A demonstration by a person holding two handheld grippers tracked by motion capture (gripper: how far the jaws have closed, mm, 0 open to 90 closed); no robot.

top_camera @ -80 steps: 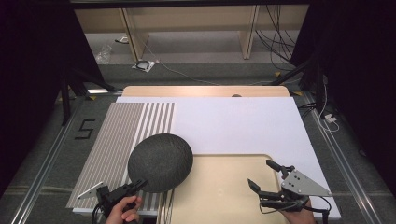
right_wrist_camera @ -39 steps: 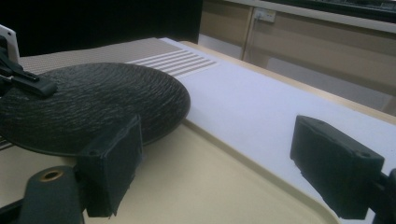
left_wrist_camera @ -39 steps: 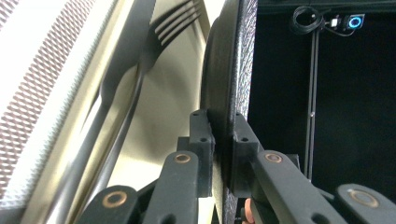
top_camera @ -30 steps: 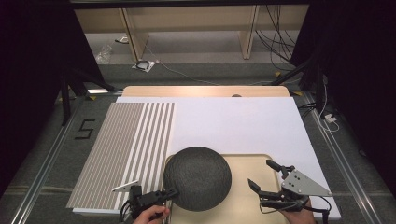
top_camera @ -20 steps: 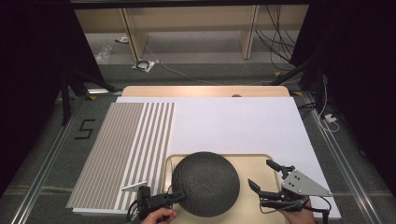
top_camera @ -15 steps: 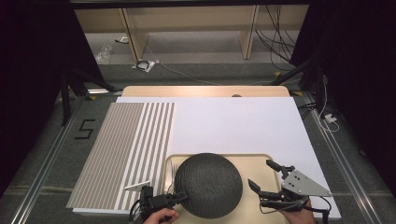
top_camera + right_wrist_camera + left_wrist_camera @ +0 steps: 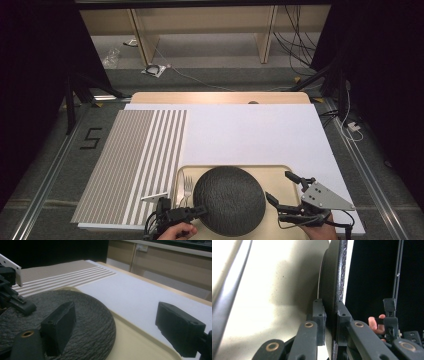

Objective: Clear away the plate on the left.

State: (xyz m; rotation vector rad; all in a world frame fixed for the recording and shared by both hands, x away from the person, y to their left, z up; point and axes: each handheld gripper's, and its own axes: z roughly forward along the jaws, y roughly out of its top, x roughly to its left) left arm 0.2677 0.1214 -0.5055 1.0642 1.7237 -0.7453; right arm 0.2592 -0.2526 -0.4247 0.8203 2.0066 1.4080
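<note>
The round dark bumpy plate [image 7: 229, 200] sits over the cream tray [image 7: 282, 172] on the desk, beside a silver fork [image 7: 188, 186]. The left tongs [image 7: 199, 211] pinch its rim. The right tongs [image 7: 284, 196] wait spread apart. Letting go is left, I think.

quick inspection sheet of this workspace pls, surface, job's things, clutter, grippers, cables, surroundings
surface: white table cover with a striped mat on its left part; wood edge at the far side.
job's things: dark round plate over the beige tray; fork on the tray, left of the plate.
clutter: nothing seen.
grippers: left gripper shut on the plate's rim; right gripper open beside the plate, holding nothing.
cables: one trails from the right gripper; more on the floor beyond the table.
surroundings: wooden shelf legs, dark curtains, a 5 marked on the floor.
</note>
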